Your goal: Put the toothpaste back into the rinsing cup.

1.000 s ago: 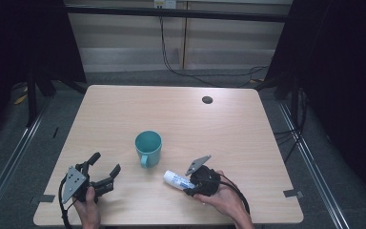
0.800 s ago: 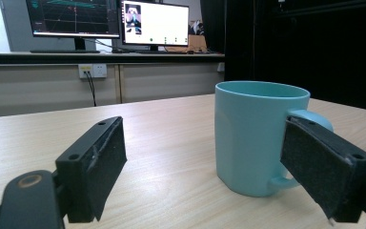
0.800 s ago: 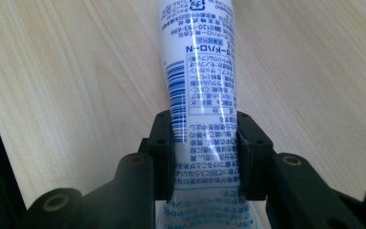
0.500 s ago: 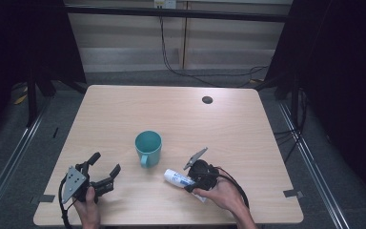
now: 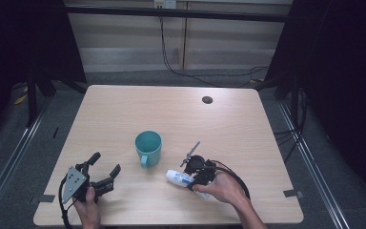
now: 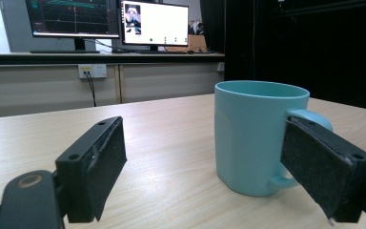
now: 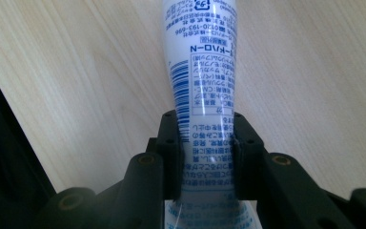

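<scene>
Now the right gripper [image 5: 194, 177] has just squeezed shut on the white toothpaste tube [image 5: 180, 178], both pads pinching its flat body, and we can see that clamp up close in the right gripper view [image 7: 205, 152]. That tube sits low over the front right part of the wooden table [image 5: 248, 133], long axis running roughly left to right, its free end aimed left toward the teal mug [image 5: 148, 147]. The mug stands upright just beside it, handle toward the person's side, and what's inside can't be made out. Over at front left, the left gripper [image 5: 102, 167] rests with jaws spread wide, nothing between them, facing the mug [image 6: 259, 136]. Far back, a small dark round hole [image 5: 207, 99] marks the tabletop.
</scene>
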`<state>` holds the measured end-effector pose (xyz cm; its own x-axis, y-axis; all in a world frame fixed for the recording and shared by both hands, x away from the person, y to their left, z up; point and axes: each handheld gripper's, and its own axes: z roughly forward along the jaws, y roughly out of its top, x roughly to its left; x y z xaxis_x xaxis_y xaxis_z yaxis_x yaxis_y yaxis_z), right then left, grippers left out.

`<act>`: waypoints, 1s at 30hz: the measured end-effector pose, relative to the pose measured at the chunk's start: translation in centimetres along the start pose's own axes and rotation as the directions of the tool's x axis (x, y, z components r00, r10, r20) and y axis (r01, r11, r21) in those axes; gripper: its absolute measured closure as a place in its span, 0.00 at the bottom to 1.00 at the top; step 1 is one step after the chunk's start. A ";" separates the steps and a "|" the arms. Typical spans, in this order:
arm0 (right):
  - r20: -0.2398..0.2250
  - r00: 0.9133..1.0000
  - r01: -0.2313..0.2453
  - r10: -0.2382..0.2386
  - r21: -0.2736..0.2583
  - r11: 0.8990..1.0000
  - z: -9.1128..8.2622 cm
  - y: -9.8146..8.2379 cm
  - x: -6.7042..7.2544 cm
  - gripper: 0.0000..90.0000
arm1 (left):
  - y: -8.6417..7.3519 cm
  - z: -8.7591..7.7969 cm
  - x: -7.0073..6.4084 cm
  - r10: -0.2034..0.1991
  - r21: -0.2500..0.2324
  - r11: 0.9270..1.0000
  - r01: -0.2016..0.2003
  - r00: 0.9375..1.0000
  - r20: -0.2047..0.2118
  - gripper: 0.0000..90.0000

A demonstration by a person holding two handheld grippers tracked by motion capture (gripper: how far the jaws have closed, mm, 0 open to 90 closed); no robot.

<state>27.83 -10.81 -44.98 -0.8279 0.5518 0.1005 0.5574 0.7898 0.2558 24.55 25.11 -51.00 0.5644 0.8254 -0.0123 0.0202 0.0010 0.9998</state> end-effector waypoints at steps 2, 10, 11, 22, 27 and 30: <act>-0.001 1.000 0.005 -0.005 0.005 1.000 -0.1 0.0 0.0 0.78 | 0.0 0.0 0.0 0.004 0.000 1.000 -0.004 1.000 -0.003 0.17; 0.004 1.000 0.022 -0.022 0.035 0.999 -0.6 0.0 0.0 0.78 | 0.0 0.0 0.0 -0.001 0.000 1.000 0.001 1.000 0.002 0.17; -0.003 1.000 0.008 -0.008 0.030 1.000 -0.7 -0.1 -0.1 0.78 | 0.0 0.0 0.0 -0.004 -0.001 1.000 0.004 1.000 0.003 0.17; 0.014 0.999 -0.030 0.029 0.073 0.997 -2.6 0.0 -1.4 0.78 | 0.0 0.0 0.0 0.000 0.000 1.000 0.000 1.000 0.001 0.17; 0.010 0.999 -0.042 0.042 0.092 0.995 -3.3 0.4 -1.7 0.78 | 0.0 0.0 0.0 -0.003 -0.001 1.000 0.003 1.000 0.000 0.17; 0.020 0.999 -0.037 0.035 0.097 0.995 -4.1 1.0 -1.8 0.78 | 0.0 0.0 0.0 -0.004 0.000 1.000 0.004 1.000 0.002 0.17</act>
<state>29.63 -12.14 -41.01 -0.8066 0.5842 0.0900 0.5907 0.7914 0.1571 24.56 25.10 -51.01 0.5664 0.8240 -0.0160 0.0219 0.0043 0.9998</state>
